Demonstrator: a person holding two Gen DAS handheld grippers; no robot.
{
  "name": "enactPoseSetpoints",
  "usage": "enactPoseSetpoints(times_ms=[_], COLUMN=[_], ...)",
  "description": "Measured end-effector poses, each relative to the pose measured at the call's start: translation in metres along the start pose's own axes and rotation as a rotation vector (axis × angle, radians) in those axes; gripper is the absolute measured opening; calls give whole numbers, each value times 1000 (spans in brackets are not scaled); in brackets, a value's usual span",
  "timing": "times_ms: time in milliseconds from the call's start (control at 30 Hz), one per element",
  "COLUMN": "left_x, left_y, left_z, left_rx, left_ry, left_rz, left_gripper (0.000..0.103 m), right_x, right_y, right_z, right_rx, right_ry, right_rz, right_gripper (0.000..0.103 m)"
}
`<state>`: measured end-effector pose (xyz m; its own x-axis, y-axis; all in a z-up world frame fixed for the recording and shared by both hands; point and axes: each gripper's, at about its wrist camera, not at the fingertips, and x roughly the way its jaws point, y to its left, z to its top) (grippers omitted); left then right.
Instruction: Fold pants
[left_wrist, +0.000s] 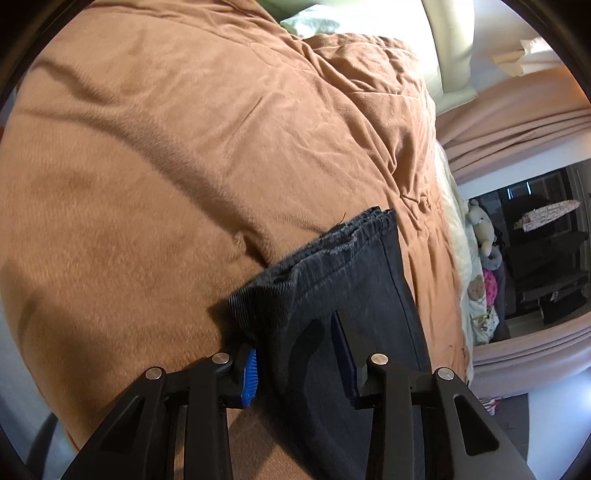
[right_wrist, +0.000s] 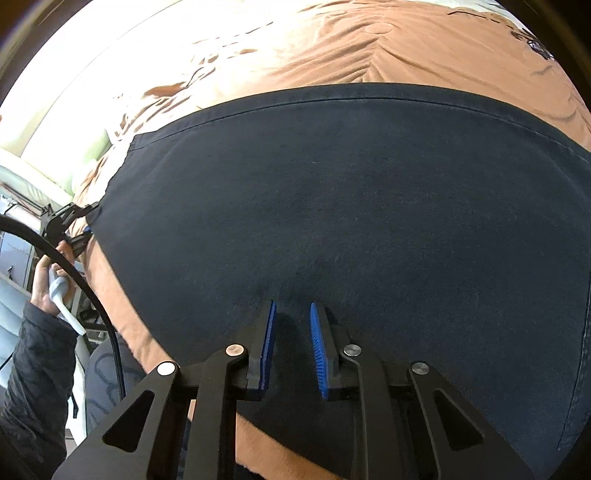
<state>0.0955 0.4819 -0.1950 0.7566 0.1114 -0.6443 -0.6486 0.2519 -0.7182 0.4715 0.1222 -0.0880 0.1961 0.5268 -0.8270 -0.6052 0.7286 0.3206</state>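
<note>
Blue-padded fingers of the right gripper sit nearest the lens in the right wrist view, set a narrow gap apart with their tips pressed into the near edge of the pants; a small pucker of dark cloth rises between the pads, but whether that cloth is actually pinched cannot be told. Ahead of this gripper the pants lie spread flat over the brown blanket, one long seamed edge running across the far side. Off to its left, the left gripper meets the corner of the garment, with the person's hand on its handle. In the left wrist view, the left gripper stands with its jaws moderately apart and the dark cloth passing between them; the ribbed cuff end bunches against the left pad, and the elastic waistband lies just beyond the tips, stacked with the cuffs. No closure on the fabric is evident there, though the right pad is partly hidden by cloth. Judgement: the garment appears already folded end to end, and the step in hand is taking hold of one side for a further fold. The next move calls for both grippers to close firmly through all layers, lift together, and carry the edge across evenly so the stacked layers do not slip apart.
</note>
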Motion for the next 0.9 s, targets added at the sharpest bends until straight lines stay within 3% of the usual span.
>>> enactPoseSetpoints(times_ms=[100,133,233,633,900], left_x=[-2,-2,-4,-18,-15], left_y=[0,2,8,-15,-16], left_z=[4,5,6,11,12], left_rx=[0,-10,-36,14,29], left_ry=[-9,-12,-13,-31,-24], left_rz=[8,8,-21,-82,-82], left_gripper=[24,15,11,8,8], right_x=[4,6,12,28,42], right_y=[2,3,3,-12,-20], right_z=[9,13,23,68,103], right_rx=[-12,-14,-6,55,76], right_ry=[7,8,12,16,3], right_rz=[-21,-26,-49,-116,-159], right_gripper=[12,12,10,8,8])
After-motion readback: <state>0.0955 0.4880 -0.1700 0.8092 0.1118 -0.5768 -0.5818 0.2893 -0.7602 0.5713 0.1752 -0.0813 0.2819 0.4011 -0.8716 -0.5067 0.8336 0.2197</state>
